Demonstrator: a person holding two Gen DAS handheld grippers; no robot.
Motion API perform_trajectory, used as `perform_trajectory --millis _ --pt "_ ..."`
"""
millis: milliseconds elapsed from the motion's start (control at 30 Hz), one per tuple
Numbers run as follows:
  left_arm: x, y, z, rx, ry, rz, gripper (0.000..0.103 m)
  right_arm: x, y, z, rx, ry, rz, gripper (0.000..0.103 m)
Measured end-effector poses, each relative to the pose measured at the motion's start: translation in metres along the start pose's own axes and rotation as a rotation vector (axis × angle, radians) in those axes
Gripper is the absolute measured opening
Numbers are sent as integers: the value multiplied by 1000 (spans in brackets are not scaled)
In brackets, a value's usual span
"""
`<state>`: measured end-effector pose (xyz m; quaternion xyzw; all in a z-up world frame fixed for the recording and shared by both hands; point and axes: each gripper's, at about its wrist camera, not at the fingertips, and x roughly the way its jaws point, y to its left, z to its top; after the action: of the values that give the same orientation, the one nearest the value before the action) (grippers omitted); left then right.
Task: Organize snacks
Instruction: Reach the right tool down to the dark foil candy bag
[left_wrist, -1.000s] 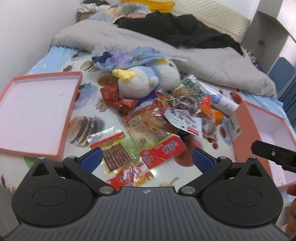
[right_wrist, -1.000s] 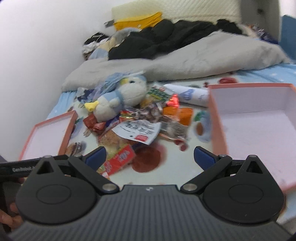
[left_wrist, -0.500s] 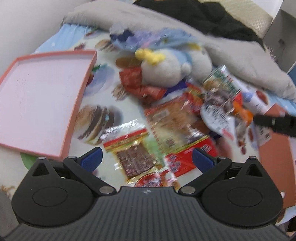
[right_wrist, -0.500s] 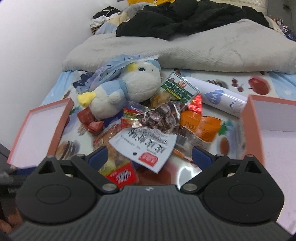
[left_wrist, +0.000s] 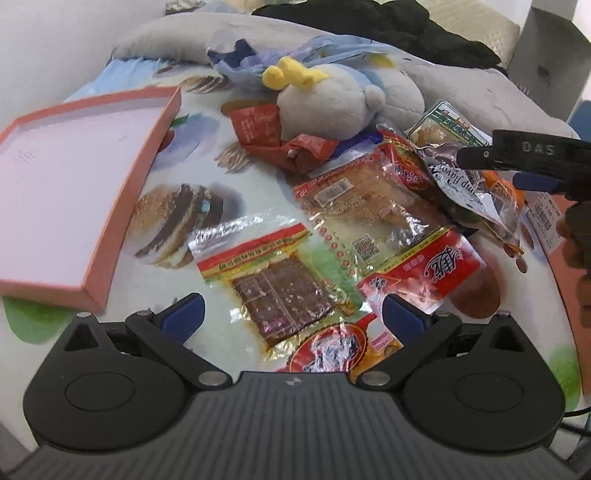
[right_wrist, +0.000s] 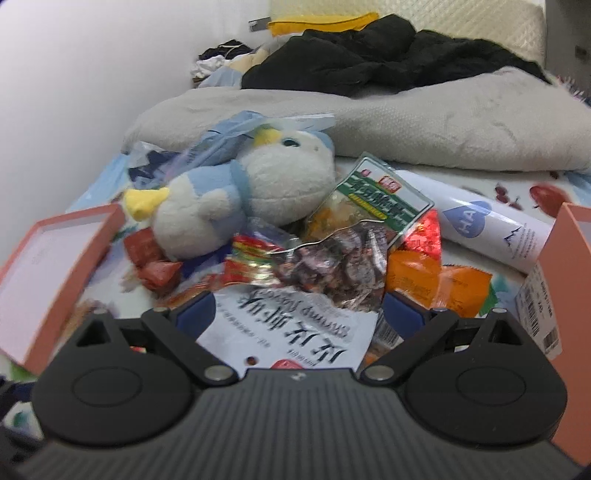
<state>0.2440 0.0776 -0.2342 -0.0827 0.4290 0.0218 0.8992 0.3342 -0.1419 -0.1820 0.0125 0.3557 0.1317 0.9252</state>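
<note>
Snack packets lie heaped on a food-print bed cover. My left gripper (left_wrist: 291, 314) is open, low over a clear packet of brown jerky (left_wrist: 280, 291), with a red packet (left_wrist: 432, 269) to its right. My right gripper (right_wrist: 299, 314) is open too, its fingers either side of a white shrimp-flavour packet (right_wrist: 295, 328). Beyond that packet lie a dark sweets bag (right_wrist: 343, 266), a green-label packet (right_wrist: 376, 195) and an orange packet (right_wrist: 436, 277). In the left wrist view the right gripper (left_wrist: 517, 166) enters from the right, over the pile.
A shallow pink box (left_wrist: 74, 184) lies at the left, a deeper pink box (right_wrist: 565, 258) at the right. A plush penguin (right_wrist: 258, 184) and a white tube (right_wrist: 491, 229) sit behind the snacks. A grey blanket (right_wrist: 406, 122) and black clothing fill the back.
Both grippers have moved forward and down toward the snack pile. The left one now hangs over the jerky packet, the right one over the white packet. Both stay open.
</note>
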Motion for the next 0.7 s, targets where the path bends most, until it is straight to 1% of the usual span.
perform_trajectory --millis 133,167,267,333,433,467,500,533,567,667,700 --pt "2 0 -4 21 -29 8 103 9 1 4 -23 -35 -9 99" --pt "5 0 -4 25 -24 6 103 15 0 6 -32 -35 -23 99" --pt "11 1 -5 44 -16 -12 103 32 0 10 -32 -1 -33 95" --pt "14 0 -5 66 -23 -18 103 39 0 11 -37 14 -39 94" --pt "24 -3 -5 102 -17 12 103 51 0 8 -59 44 -68 94" --pt "27 -3 -6 113 -14 22 103 54 -1 7 -56 60 -67 90" --pt "29 -5 -6 132 -15 27 103 59 -2 5 -47 86 -62 81" --pt "31 -6 -6 150 -16 36 103 63 -4 3 -37 119 -59 77" --pt "32 -7 -6 162 -14 41 103 66 -6 1 -26 138 -51 76" --pt "37 -10 -4 193 -7 36 102 67 -13 -6 11 137 -29 75" --pt "39 -10 -3 185 -4 34 102 66 -16 -6 28 143 -18 69"
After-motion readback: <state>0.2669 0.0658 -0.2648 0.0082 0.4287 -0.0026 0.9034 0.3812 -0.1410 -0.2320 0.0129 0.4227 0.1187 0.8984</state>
